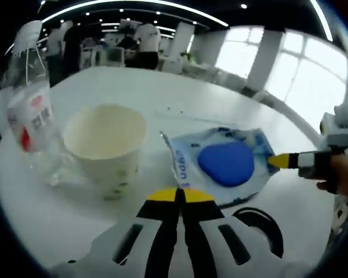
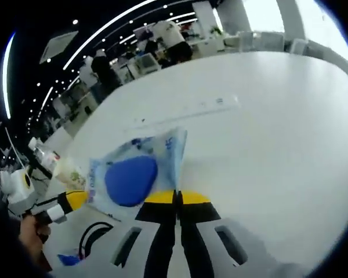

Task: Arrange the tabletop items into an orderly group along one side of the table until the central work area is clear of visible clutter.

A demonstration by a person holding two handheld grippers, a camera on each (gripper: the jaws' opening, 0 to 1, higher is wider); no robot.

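My right fingers (image 2: 175,198) are pinched on the blue-and-white plastic pouch (image 2: 136,174) near the pale paper cup (image 1: 107,139); left fingers (image 1: 180,195) closed, empty. I should drag it slowly toward the cup.

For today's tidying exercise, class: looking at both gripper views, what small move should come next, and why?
Probably slide the blue-and-white packet toward the paper cup and clear plastic bottle. The right gripper looks shut on the packet's edge, the cup and bottle already stand together, and the packet lies apart on the white table. The left gripper is shut, holding nothing.
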